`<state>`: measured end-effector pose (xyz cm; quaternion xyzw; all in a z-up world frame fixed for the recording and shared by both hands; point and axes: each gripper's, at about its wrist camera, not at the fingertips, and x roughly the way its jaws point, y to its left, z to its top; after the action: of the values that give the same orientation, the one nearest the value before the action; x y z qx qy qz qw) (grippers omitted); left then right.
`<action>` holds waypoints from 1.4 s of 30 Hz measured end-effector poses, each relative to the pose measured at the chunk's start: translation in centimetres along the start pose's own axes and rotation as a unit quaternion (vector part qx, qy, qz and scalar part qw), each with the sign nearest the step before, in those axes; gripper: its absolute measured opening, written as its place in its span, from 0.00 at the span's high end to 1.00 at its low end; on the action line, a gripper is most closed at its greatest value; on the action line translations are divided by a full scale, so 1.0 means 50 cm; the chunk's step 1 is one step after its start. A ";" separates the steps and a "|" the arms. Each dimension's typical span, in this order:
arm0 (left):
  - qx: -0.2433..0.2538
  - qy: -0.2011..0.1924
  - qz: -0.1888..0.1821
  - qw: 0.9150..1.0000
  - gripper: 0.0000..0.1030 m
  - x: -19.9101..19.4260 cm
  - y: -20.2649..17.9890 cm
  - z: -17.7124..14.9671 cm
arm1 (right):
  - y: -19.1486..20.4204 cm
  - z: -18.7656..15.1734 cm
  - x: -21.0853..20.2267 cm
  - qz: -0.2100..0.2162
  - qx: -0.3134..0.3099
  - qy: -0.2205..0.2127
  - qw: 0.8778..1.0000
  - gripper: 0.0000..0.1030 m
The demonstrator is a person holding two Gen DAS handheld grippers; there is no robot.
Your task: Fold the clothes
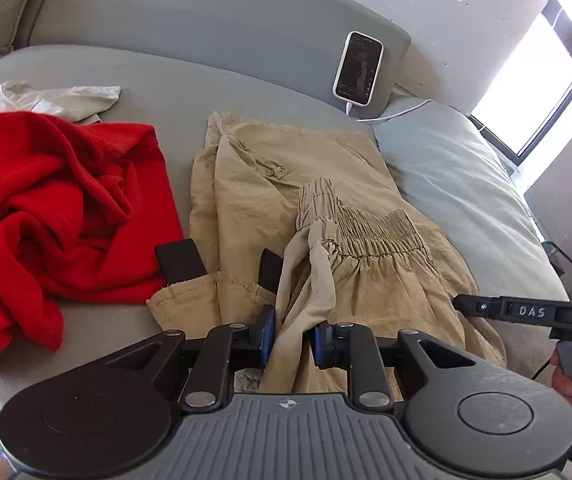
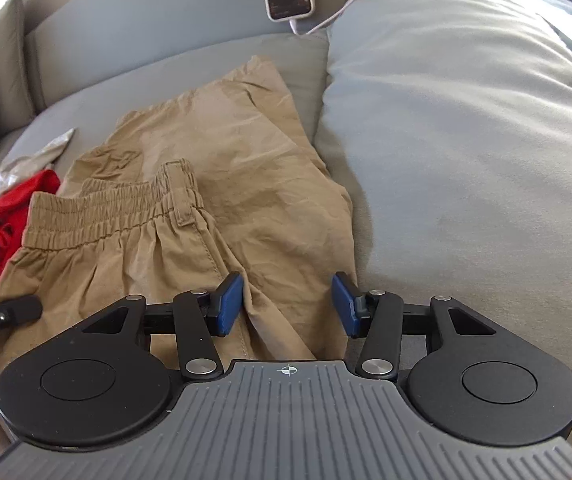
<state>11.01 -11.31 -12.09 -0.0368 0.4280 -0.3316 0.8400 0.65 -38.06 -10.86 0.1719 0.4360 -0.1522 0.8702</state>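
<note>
Folding is sitting partway: tan trousers [image 1: 286, 200] lying doubled mid-frame on the bed [image 1: 166, 80], left gripper [image 1: 293, 338] pinching a pale fabric strip, right gripper [image 2: 287, 304] hovering jaws apart, red garment [image 1: 54, 200] at left waiting crumpled.

Both hand-held grippers [image 1: 293, 338] [image 2: 287, 304] are showing black linkage arms, silver rivets, blue pads [image 2: 230, 304], ribbed grey bases, one lettered "DAS".

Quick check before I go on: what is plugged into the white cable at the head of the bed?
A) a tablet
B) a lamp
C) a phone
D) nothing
C: the phone leans upright against the grey headboard, with the white cable running from its bottom edge.
</note>
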 end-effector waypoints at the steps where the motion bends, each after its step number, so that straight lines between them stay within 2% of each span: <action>1: 0.006 -0.001 0.004 1.000 0.77 0.001 -0.003 -0.001 | -0.001 0.000 -0.007 0.004 0.003 -0.007 1.000 0.52; 5: -0.012 -0.003 -0.002 1.000 0.75 0.006 0.004 0.000 | 0.010 0.020 -0.045 0.069 0.021 -0.068 0.995 0.51; 6: -0.022 -0.001 -0.005 1.000 0.75 0.008 0.008 0.002 | 0.018 0.028 -0.045 0.087 0.021 -0.075 0.993 0.50; 8: -0.036 0.001 -0.006 0.999 0.75 0.009 0.010 0.005 | 0.046 0.045 -0.022 0.100 0.006 -0.060 0.993 0.50; 11: -0.015 0.002 0.007 1.000 0.78 0.009 -0.004 0.007 | 0.092 0.056 0.039 0.083 -0.033 -0.031 0.996 0.51; 13: 0.003 0.002 0.018 1.000 0.82 0.010 -0.017 0.007 | 0.103 0.053 0.066 0.084 -0.041 -0.015 0.996 0.63; 15: 0.001 0.004 0.030 1.000 0.83 0.014 -0.026 0.009 | 0.111 0.051 0.055 0.075 -0.043 -0.024 0.996 0.79; 17: -0.008 0.008 0.042 0.999 0.81 0.022 -0.030 0.012 | 0.122 0.046 0.029 0.056 -0.056 -0.056 0.995 0.80; 18: -0.015 0.010 0.048 0.999 0.78 0.028 -0.030 0.013 | 0.126 0.043 0.025 0.048 -0.062 -0.062 0.995 0.80; 19: -0.022 0.011 0.049 0.998 0.75 0.031 -0.027 0.016 | 0.124 0.045 0.036 0.042 -0.062 -0.048 0.996 0.79; 21: -0.036 0.014 0.049 0.998 0.73 0.021 -0.023 0.021 | 0.114 0.049 0.064 0.035 -0.055 -0.014 0.998 0.65; 22: -0.046 0.012 0.061 0.997 0.69 0.001 -0.024 0.024 | 0.102 0.050 0.068 0.039 -0.041 -0.010 0.998 0.59; 23: -0.050 -0.005 0.070 0.996 0.67 -0.028 -0.026 0.025 | 0.093 0.053 0.063 0.039 -0.026 -0.009 0.999 0.49; 24: -0.034 -0.038 0.077 0.996 0.63 -0.063 -0.032 0.020 | 0.086 0.055 0.051 0.037 -0.018 -0.004 0.999 0.36; 26: 0.000 -0.105 0.090 0.990 0.59 -0.131 -0.045 0.010 | 0.070 0.054 0.013 0.037 -0.016 -0.017 0.999 0.28; 27: 0.025 -0.138 0.098 0.985 0.59 -0.153 -0.054 0.001 | 0.059 0.049 -0.015 0.043 -0.015 -0.040 0.998 0.25; 28: 0.049 -0.157 0.099 0.981 0.64 -0.165 -0.065 -0.008 | 0.049 0.042 -0.039 0.050 -0.012 -0.062 0.997 0.23; 29: 0.073 -0.162 0.090 0.980 0.74 -0.166 -0.076 -0.013 | 0.039 0.035 -0.062 0.057 -0.009 -0.084 0.995 0.21; 30: 0.098 -0.159 0.074 0.980 0.80 -0.158 -0.089 -0.016 | 0.037 0.029 -0.072 0.062 -0.008 -0.092 0.994 0.23; 31: 0.120 -0.153 0.065 0.979 0.90 -0.142 -0.103 -0.017 | 0.036 0.024 -0.079 0.067 -0.009 -0.097 0.993 0.29; 32: 0.143 -0.147 0.057 0.977 0.98 -0.124 -0.117 -0.017 | 0.035 0.018 -0.087 0.072 -0.009 -0.103 0.992 0.63; 33: 0.168 -0.139 0.053 0.974 0.99 -0.098 -0.134 -0.014 | 0.046 0.016 -0.082 0.066 -0.021 -0.096 0.993 0.99; 36: 0.210 -0.124 0.059 0.968 1.00 -0.023 -0.151 -0.010 | 0.094 0.006 -0.055 0.075 -0.086 -0.100 0.988 0.98; 37: 0.209 -0.114 0.070 0.969 1.00 0.001 -0.145 -0.007 | 0.109 0.003 -0.045 0.072 -0.111 -0.105 0.986 0.98; 39: 0.182 -0.087 0.077 0.976 0.99 0.035 -0.110 -0.001 | 0.140 -0.001 -0.024 0.062 -0.162 -0.115 0.978 0.98; 41: 0.154 -0.060 0.083 0.983 0.92 0.070 -0.074 0.005 | 0.152 -0.007 0.029 -0.005 -0.209 -0.092 0.973 0.99; 42: 0.142 -0.048 0.087 0.985 0.92 0.085 -0.059 0.008 | 0.143 -0.015 0.064 -0.048 -0.226 -0.077 0.970 0.98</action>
<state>11.49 -16.20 -13.77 0.1038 0.3375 -0.3126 0.8818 4.91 -31.71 -12.67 -0.0624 0.3988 -0.1046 0.9089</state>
